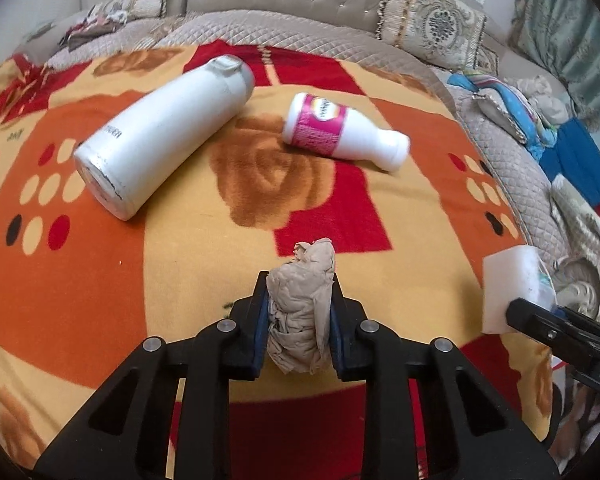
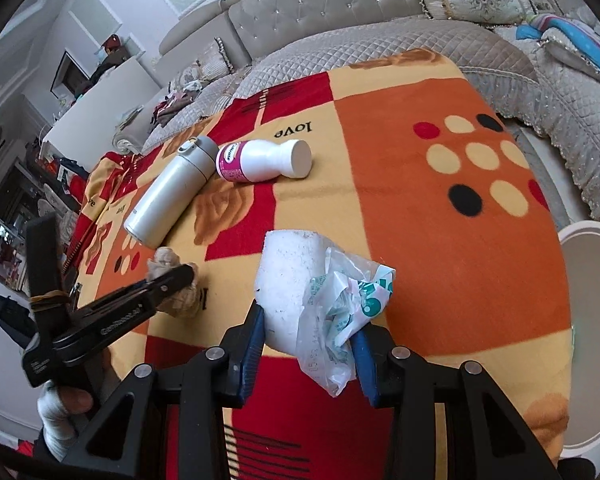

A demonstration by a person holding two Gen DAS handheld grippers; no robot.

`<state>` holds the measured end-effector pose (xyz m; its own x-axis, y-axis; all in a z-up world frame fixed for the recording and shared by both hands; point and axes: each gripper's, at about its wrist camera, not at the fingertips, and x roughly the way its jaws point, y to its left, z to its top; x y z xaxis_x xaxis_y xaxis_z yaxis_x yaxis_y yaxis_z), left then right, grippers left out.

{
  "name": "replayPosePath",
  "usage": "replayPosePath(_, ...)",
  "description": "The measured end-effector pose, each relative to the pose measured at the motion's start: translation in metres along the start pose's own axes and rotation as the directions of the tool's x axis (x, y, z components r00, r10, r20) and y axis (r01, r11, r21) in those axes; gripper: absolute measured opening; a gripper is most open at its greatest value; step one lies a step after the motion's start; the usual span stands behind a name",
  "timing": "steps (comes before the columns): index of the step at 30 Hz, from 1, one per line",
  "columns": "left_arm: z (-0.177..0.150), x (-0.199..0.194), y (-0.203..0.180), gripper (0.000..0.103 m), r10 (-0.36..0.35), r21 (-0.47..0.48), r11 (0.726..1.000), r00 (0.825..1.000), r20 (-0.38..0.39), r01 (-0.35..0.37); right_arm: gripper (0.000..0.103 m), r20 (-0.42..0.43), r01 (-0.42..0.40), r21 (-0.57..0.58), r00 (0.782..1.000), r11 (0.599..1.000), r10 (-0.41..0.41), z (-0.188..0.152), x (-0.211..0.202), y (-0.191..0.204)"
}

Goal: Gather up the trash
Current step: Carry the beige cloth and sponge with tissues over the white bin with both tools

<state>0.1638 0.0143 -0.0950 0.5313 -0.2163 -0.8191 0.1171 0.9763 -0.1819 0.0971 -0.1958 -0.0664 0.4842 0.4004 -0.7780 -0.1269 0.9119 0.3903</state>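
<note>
1. Left gripper [image 1: 300, 320] squeezing a crumpled brown paper ball [image 1: 302, 308] tight between both blue pads, low in the middle of the left wrist view.
2. Right gripper [image 2: 308, 344] clamping a white foam block [image 2: 290, 284] together with a crinkly plastic wrapper [image 2: 342, 316], foam toward 9 o'clock, wrapper toward 3 o'clock.
3. Lying flat on the blanket [image 1: 180, 280], a tall white flask [image 1: 164, 136] with a grey lid, at 11 o'clock from the paper ball in the left wrist view.
4. Lying on its side just beside the flask's lid end, a small white bottle [image 1: 340, 132] with a pink label, at 12 o'clock from the paper ball; cannot tell if touching.
5. Covering the surface, a blanket in orange, red and yellow squares with dots and brown roses.
6. Sitting at 12 o'clock behind the blanket, a grey quilted sofa [image 2: 320, 12] with fancy cushions.
7. Showing at 3 o'clock past the blanket's edge in the right wrist view, a round white bin [image 2: 592, 320].
</note>
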Motion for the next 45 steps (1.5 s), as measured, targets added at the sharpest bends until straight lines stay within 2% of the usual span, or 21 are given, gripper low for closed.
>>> replayPosePath(15, -0.017, -0.022, -0.047, 0.023, -0.024, 0.058, 0.998, 1.000, 0.020, 0.022, 0.039, 0.032, 0.023, -0.010, 0.999, 1.000, -0.023, -0.018, -0.018, -0.010)
replayPosePath(29, -0.018, -0.023, -0.098, 0.023, -0.053, 0.125, 0.991, 0.998, 0.020, 0.050, 0.039, 0.064, 0.056, 0.020, 0.996, 0.998, -0.057, -0.025, -0.042, -0.037)
replayPosePath(39, -0.019, -0.017, -0.152, 0.023, -0.120, 0.186, 0.975, 0.993, -0.006, 0.119, 0.039, 0.101, 0.103, 0.084, 0.989, 0.991, -0.111, -0.031, -0.072, -0.077)
replayPosePath(45, -0.023, -0.011, -0.194, 0.023, -0.157, 0.243, 0.957, 0.987, -0.031, 0.160, 0.039, 0.121, 0.135, 0.134, 0.981, 0.982, -0.151, -0.039, -0.092, -0.107)
